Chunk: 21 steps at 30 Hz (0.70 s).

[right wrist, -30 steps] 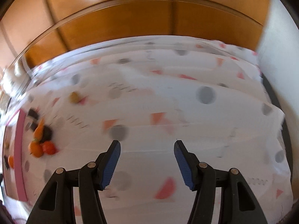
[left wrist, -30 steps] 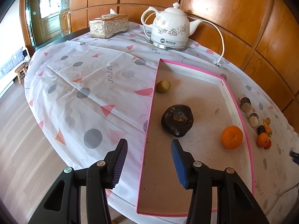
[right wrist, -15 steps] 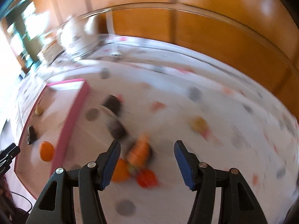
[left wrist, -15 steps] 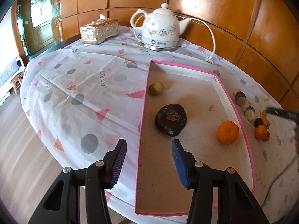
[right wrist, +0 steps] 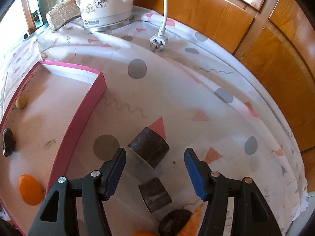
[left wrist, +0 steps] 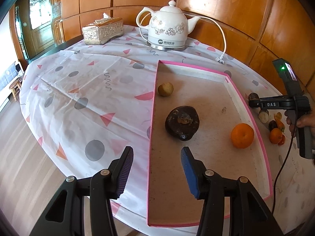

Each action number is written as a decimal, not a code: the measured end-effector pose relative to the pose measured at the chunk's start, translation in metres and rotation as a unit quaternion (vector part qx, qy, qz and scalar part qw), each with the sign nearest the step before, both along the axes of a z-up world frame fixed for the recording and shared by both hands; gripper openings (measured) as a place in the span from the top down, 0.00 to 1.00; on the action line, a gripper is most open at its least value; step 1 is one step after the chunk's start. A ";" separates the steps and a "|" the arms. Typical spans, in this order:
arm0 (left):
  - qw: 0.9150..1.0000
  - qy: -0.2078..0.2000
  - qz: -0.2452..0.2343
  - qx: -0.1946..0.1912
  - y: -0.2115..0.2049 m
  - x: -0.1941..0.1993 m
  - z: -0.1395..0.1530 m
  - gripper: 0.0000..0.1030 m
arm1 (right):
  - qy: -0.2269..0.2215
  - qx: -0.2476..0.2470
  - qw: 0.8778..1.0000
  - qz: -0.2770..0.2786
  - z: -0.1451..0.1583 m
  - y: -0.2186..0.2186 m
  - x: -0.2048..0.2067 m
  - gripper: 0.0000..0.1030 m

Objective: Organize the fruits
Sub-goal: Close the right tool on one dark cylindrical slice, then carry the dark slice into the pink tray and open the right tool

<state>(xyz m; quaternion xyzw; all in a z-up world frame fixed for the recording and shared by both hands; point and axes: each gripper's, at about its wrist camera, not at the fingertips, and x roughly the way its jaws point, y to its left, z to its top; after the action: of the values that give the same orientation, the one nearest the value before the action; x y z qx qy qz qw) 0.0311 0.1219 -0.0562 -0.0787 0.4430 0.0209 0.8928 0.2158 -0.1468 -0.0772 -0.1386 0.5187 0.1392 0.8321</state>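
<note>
Two views over one round bench under a white cloth dotted with grey circles and pink triangles, wood-panelled walls curving behind it and pale plank floor dropping away at the left. From the left: a glazed wooden door, a silver tissue box, a white floral kettle on its base with its unplugged cord and plug lying on the cloth. Then the pink-rimmed tray, carrying a small yellowish fruit, a dark lumpy fruit and an orange.

The left tongs hang over the tray's near left rim, parted, nothing between the pads. The right tongs, jaws just narrowed, stand parted over two dark cut cylinder pieces: the upper piece and the lower piece lie between the pads, which touch neither.

Past the tray's right rim in the left view, a hand grips the right tool, which covers part of a small fruit cluster. In the right view that cluster is cut off at the bottom edge; a dark round one and orange bits show, kinds unclear.
</note>
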 end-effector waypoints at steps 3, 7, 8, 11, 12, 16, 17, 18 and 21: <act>1.000 0.001 0.002 -0.003 0.001 0.001 -0.001 0.50 | -0.008 0.014 1.000 -0.004 0.004 0.000 -0.003 0.70; 1.000 0.001 0.003 -0.006 0.000 -0.001 0.000 0.50 | -0.023 0.019 1.000 0.000 0.013 0.003 -0.013 0.74; 1.000 0.000 0.003 -0.006 0.000 -0.001 0.000 0.50 | -0.026 0.021 0.999 0.001 0.015 0.003 -0.016 0.75; 1.000 -0.003 0.004 -0.008 0.000 -0.004 0.002 0.50 | -0.032 0.032 0.999 0.006 0.022 0.003 -0.027 0.75; 1.000 -0.004 0.005 -0.008 0.000 -0.004 0.003 0.50 | -0.034 0.036 0.999 0.008 0.025 0.002 -0.032 0.75; 1.000 -0.012 0.004 -0.008 -0.002 -0.007 0.007 0.50 | -0.043 0.057 0.997 0.011 0.037 -0.001 -0.048 0.75; 1.000 -0.014 0.003 -0.008 -0.003 -0.008 0.008 0.49 | -0.047 0.063 0.997 0.012 0.042 -0.002 -0.052 0.75; 1.000 -0.015 0.002 -0.008 -0.003 -0.009 0.009 0.49 | -0.050 0.066 0.996 0.013 0.044 -0.002 -0.055 0.75; 1.000 -0.019 0.003 -0.007 -0.003 -0.012 0.011 0.49 | -0.057 0.080 0.995 0.023 0.055 0.005 -0.067 0.75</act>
<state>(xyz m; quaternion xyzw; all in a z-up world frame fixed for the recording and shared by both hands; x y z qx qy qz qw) 0.0195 0.1185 -0.0448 -0.0873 0.4258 0.0192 0.9004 0.1492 -0.1420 -0.0222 -0.0912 0.4542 0.1909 0.8654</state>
